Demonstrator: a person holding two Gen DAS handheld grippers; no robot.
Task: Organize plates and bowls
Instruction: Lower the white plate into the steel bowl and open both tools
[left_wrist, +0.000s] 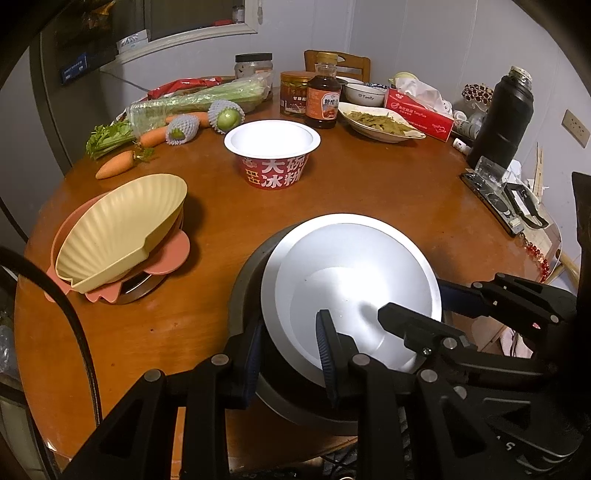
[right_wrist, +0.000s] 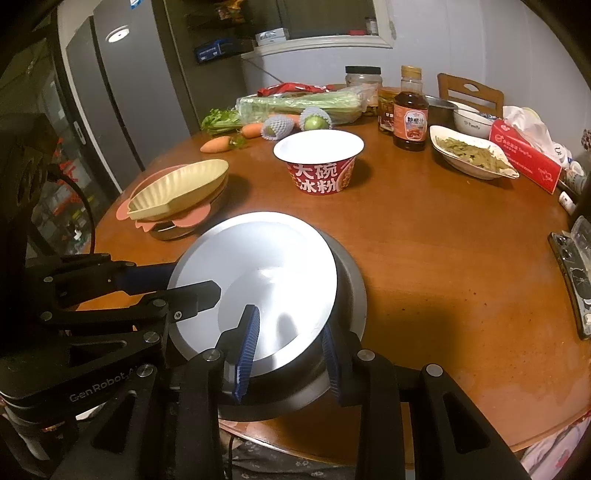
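Together we clamp the stacked round steel bowls: our left gripper and right gripper each pinch the near rim.

Bare table lies between red bowl and metal bowls.

Dim, warm light – glare on metal, fisheye-bent, vignetted edges.

I count three orange carrots, two green fruits in white foam netting, and one red-printed paper bowl. One cream shell-shaped dish tops one pink plate. I see one silver metal plate, one brown sauce bottle, one red tissue box.
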